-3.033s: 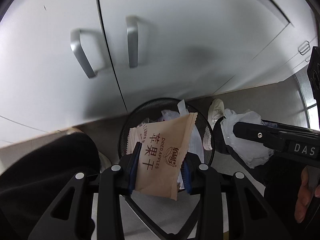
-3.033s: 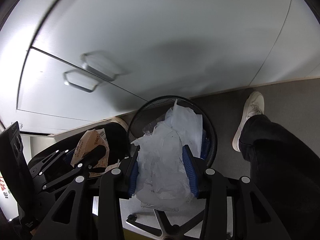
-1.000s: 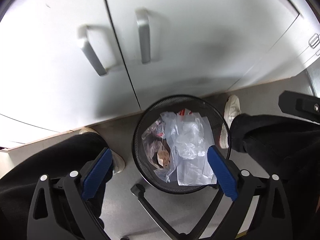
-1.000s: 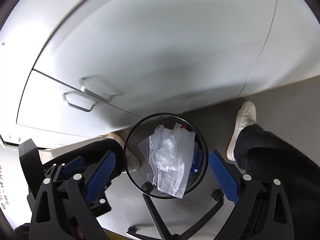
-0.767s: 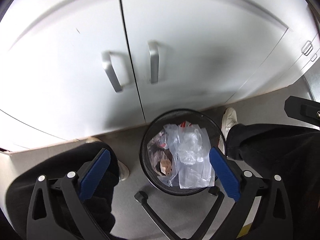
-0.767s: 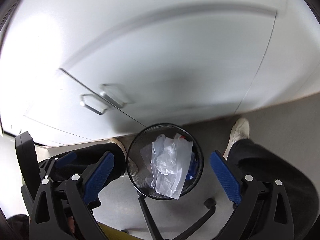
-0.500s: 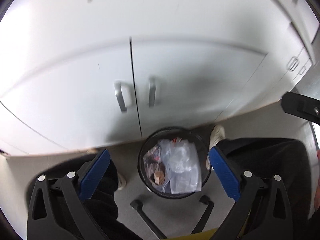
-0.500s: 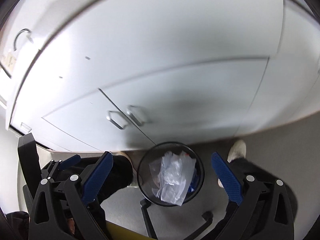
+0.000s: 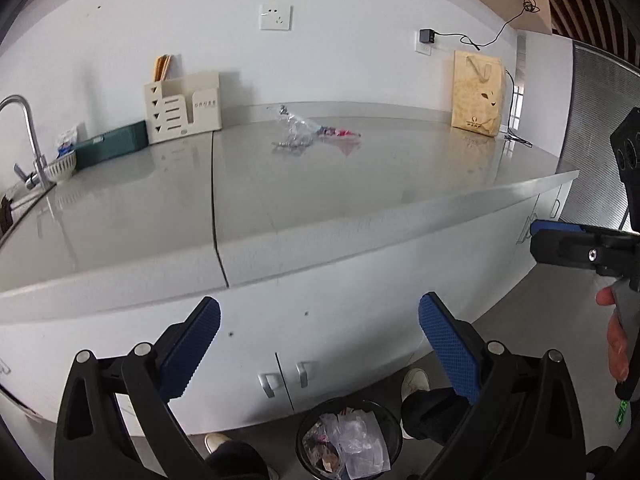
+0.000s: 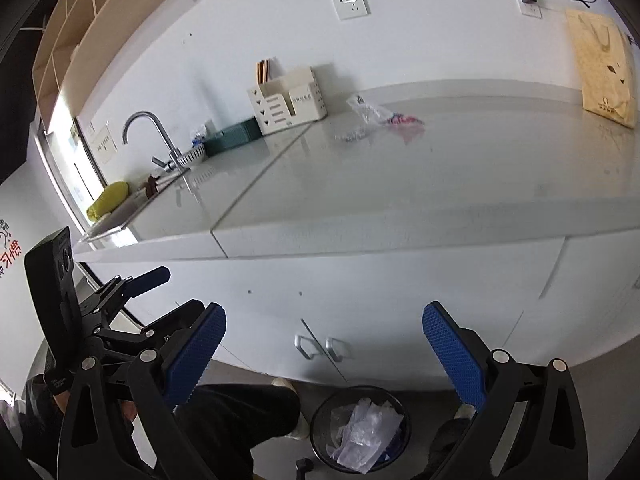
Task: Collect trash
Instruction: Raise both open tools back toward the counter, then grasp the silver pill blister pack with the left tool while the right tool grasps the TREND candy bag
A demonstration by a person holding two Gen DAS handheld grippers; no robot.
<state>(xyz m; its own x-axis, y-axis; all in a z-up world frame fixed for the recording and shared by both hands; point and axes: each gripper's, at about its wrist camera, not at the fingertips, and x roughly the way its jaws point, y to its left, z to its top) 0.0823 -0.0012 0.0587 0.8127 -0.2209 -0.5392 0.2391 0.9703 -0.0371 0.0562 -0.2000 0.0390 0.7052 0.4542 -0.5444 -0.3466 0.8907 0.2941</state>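
Note:
A black mesh trash bin (image 9: 304, 436) stands on the floor below the counter, holding clear plastic and wrappers; it also shows in the right wrist view (image 10: 320, 420). A crumpled clear plastic bag (image 9: 294, 126) and a pink-red wrapper (image 9: 340, 134) lie far back on the grey countertop; they also show in the right wrist view, the bag (image 10: 366, 112) and the wrapper (image 10: 404, 120). My left gripper (image 9: 320, 344) is open and empty, held in front of the counter edge above the bin. My right gripper (image 10: 324, 352) is open and empty beside it.
A cream organiser (image 9: 184, 106), a green box (image 9: 110, 146), a faucet (image 9: 24, 132) and sink stand at the back left. A tan paper bag (image 9: 478, 94) stands at the back right. White cabinet doors (image 9: 288, 376) lie below; my legs and shoes flank the bin.
Both grippers opened and dropped the dried-apple packet and the white plastic into the bin, then rose and tilted up from the bin until the countertop came into view.

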